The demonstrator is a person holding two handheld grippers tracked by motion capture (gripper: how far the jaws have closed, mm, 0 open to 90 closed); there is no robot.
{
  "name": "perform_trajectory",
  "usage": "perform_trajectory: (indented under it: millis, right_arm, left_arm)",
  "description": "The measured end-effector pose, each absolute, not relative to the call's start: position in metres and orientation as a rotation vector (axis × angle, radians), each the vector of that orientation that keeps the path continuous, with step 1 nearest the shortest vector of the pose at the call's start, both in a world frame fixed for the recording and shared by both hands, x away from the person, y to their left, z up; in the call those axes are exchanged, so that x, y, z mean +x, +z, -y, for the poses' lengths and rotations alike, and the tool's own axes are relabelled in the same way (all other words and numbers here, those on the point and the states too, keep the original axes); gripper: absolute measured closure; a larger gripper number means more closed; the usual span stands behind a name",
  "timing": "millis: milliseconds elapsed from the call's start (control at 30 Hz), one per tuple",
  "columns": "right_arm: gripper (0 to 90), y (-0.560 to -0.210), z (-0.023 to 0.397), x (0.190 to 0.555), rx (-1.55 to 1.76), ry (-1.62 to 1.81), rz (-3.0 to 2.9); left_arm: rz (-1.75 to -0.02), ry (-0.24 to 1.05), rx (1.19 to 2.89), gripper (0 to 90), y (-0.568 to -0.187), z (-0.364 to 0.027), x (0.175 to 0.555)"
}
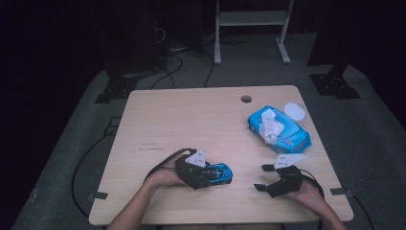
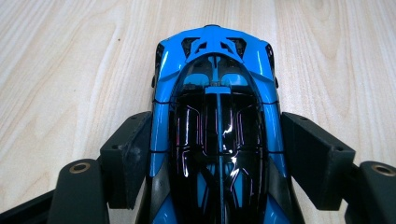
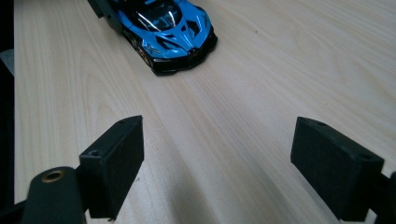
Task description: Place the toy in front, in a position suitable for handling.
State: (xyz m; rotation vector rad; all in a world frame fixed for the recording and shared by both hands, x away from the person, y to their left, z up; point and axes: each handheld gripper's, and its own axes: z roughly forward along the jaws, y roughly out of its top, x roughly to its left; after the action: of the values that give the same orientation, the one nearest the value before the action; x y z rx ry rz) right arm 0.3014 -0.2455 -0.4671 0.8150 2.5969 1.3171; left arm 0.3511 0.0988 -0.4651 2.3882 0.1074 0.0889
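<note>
The left tool (image 2: 217, 154) clamps the blue toy sports car (image 2: 217, 116) by its sides on the surface (image 1: 191, 120); the right tool (image 3: 217, 163) gapes wide, holding nothing.

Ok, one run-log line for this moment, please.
left gripper: fingers closed on blue toy car | car: on table | right gripper: open, empty | wipes pack: untouched

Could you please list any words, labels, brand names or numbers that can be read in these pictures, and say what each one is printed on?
No text can be read.
Pack of wipes: coloured print on the blue wrapper, too small and blurred to read.
Toy car: blue and black body, no lettering or number visible on it.
Table: a few small dark marks on the wood, not legible as writing.
</note>
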Motion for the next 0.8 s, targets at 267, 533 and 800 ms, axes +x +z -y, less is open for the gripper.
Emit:
perform_trajectory:
  millis: [267,533,800]
  right_arm:
    - [16.7,-0.441,0.255,0.306,0.847,1.362,-2.484]
    - [16.7,-0.405,0.27,0.341,0.889,1.27,-2.327]
    - [17.0,-0.407,0.276,0.389,0.992,1.149,-2.269]
  left_arm:
    - [-0.141,0.122,2.337,19.7,-0.457,-0.103,0.349]
    - [-0.176,0.182,2.311,11.9,-0.456,-0.115,0.343]
    - [-0.208,0.228,2.303,10.8,-0.459,-0.13,0.338]
